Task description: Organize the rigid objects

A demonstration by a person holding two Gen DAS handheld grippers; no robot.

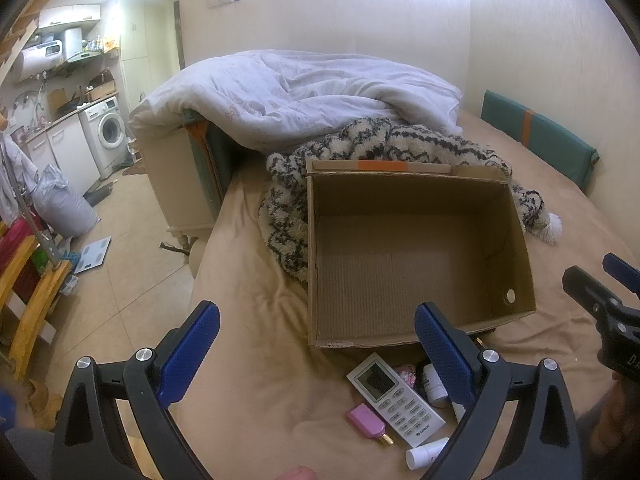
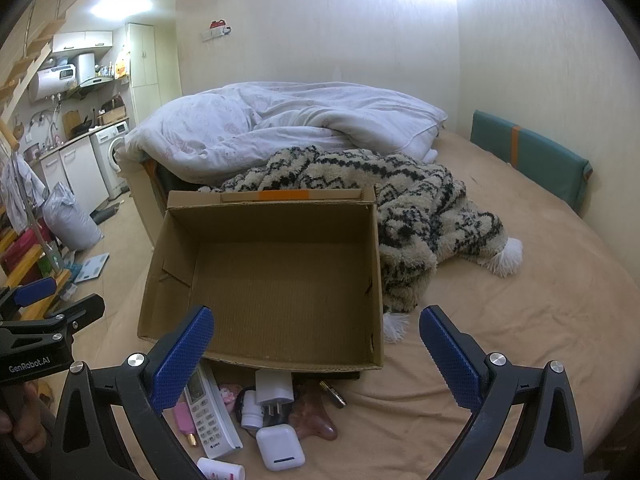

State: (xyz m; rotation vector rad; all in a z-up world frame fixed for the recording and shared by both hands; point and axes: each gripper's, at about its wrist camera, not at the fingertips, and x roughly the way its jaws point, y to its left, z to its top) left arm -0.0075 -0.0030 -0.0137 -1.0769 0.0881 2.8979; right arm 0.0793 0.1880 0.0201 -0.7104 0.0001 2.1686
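At the far left of the left wrist view stands a glossy white washing machine (image 1: 108, 130) with a round door, and nearer lies a crumpled grey bag (image 1: 64, 208) on the pale tiled floor; the bed takes up the rest, spread with a smooth tan sheet (image 1: 256, 360). The left gripper (image 1: 318, 350) is spread wide with nothing between its blue, stippled pads, and hovers above the near edge of the sheet. Behind it a rumpled white duvet (image 1: 304, 100) is heaped at the back, with a shaggy cream-and-black knitted blanket (image 1: 288, 216) touching the left wall of an open corrugated cardboard box (image 1: 420, 248), rectangular and bare inside, with a strip of orange tape on its far flap. Just in front of the box lie the small rigid things: a flat pink rectangular item (image 2: 183, 420); a long white remote control (image 2: 208, 412) with a screen and rows of buttons; a small white bottle (image 2: 251, 410); a white plug adapter (image 2: 274, 396); a rounded white glossy case (image 2: 280, 446); a white-and-pink tube (image 2: 222, 470) at the bottom edge. The right gripper (image 2: 316, 354) is likewise wide apart and holds nothing, above the box's near wall. At the right a teal padded cushion (image 2: 532, 160) with an orange band leans along the wall.
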